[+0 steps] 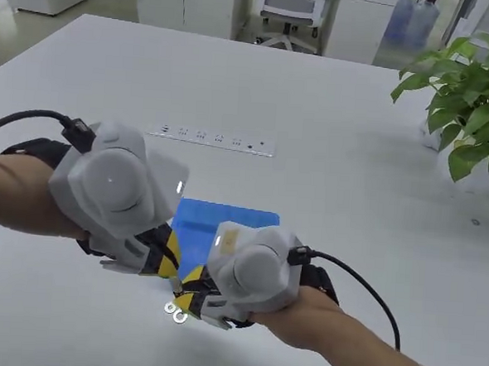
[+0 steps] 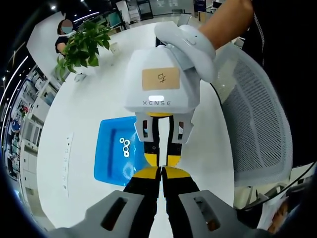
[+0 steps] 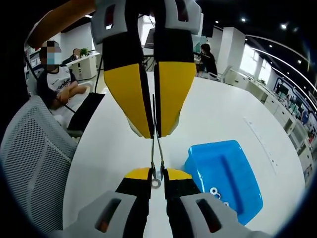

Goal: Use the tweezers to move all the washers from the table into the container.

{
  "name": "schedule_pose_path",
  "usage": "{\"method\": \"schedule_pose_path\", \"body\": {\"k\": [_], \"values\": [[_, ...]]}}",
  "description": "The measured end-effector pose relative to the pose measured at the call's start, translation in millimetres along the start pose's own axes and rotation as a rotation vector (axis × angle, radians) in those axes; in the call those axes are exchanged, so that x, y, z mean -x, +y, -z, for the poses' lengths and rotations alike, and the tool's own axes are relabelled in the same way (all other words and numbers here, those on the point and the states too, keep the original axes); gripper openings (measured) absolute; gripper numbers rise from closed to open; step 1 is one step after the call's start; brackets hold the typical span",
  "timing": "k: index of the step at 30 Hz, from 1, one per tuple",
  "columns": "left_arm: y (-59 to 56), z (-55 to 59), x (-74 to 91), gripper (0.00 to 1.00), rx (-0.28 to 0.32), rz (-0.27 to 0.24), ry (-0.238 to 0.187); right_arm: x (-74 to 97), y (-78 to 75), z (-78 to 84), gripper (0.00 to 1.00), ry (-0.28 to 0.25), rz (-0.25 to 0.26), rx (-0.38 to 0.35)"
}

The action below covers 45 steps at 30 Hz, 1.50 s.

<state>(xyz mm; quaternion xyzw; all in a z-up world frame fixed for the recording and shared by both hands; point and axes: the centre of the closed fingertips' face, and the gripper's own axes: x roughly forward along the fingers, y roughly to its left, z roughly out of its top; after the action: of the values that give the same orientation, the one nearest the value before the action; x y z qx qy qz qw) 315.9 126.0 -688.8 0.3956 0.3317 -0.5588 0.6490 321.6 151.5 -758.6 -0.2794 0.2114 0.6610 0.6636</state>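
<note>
Where the right gripper [image 3: 157, 174] closes in, its jaws stand narrow, and they seem to press on the two legs of the tweezers [image 3: 152, 153]. A washer [image 3: 156, 184] sits in the slim gap at the tips. I cannot tell whether it is pinched or just lying on the desk [image 3: 109, 148]. The left gripper [image 3: 154, 134] meets it nose to nose, its jaws all but shut on the joined back end of the tweezers. The tool's long axis therefore runs straight from one pair of jaws to the other.

The container [image 3: 225, 168] lies off to one side of that line, not ahead along it. In the right gripper view it is close by on the right of the tips, with a strip of bare desk between. It already holds a few washers [image 3: 215, 190] near its middle. In the head view two more washers [image 1: 174, 311] lie on the desk on the person's side of the container, just beside the right gripper.

Judging from this, the coming move is a sideways carry across the container's near wall. Both grippers would have to travel together to keep the squeeze, and the right gripper, at the tip end, is the nearer to the container.
</note>
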Motion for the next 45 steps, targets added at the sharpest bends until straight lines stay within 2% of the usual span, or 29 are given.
{"method": "schedule_pose_path", "body": {"k": [20,31,37,45], "values": [[-10.4,10.9,-13.2,0.06,0.028,0.031,0.011,-11.7,13.2,13.6,0.12,0.016,-0.045,-0.024],[-9.4,13.6,-18.7,0.06,0.047,0.033,0.002,-18.1,12.7,18.2,0.12,0.024,-0.06,-0.018],[-9.6,17.0,-23.3,0.06,0.051,0.036,0.01,-19.9,11.1,17.5,0.13,0.021,-0.061,-0.02],[-7.4,15.7,-20.4,0.06,0.054,0.034,0.003,-19.0,11.3,16.6,0.12,0.014,-0.06,-0.023]]}}
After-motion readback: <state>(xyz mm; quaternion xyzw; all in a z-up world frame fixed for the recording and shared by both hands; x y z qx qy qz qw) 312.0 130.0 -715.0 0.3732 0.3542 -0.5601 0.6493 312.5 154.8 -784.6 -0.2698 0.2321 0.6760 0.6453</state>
